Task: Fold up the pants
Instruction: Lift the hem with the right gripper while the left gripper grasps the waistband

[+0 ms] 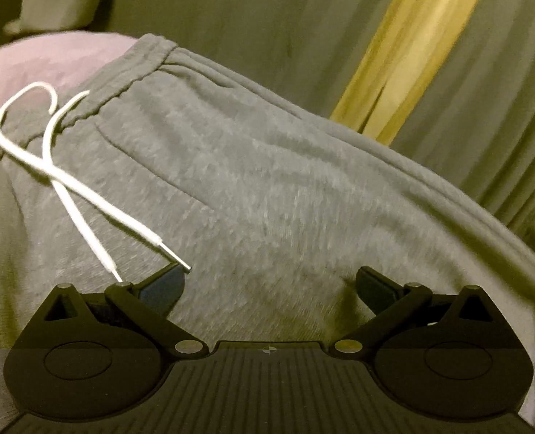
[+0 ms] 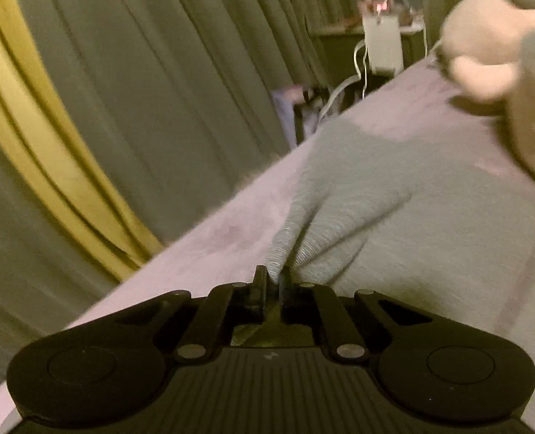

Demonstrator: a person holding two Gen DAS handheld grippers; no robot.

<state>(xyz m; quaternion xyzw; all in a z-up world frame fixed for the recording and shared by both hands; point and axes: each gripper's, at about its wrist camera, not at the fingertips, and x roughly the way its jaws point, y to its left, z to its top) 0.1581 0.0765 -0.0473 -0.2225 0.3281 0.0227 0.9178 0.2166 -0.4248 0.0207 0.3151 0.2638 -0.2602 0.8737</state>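
Note:
Grey sweatpants (image 1: 253, 181) lie on a pink bed sheet (image 1: 43, 58), waistband toward the far left, with a white drawstring (image 1: 68, 177) trailing over the fabric. My left gripper (image 1: 269, 282) is open, its fingers spread just above the pants near the drawstring tips. In the right wrist view my right gripper (image 2: 275, 282) is shut on the ribbed grey cuff (image 2: 325, 224) of a pant leg, which lies on the pink sheet (image 2: 209, 253).
Grey and yellow curtains (image 1: 412, 54) hang close behind the bed's far edge. A plush toy (image 2: 513, 54) sits on the bed at the right. A small table with a white device and cables (image 2: 381, 43) stands beyond the bed.

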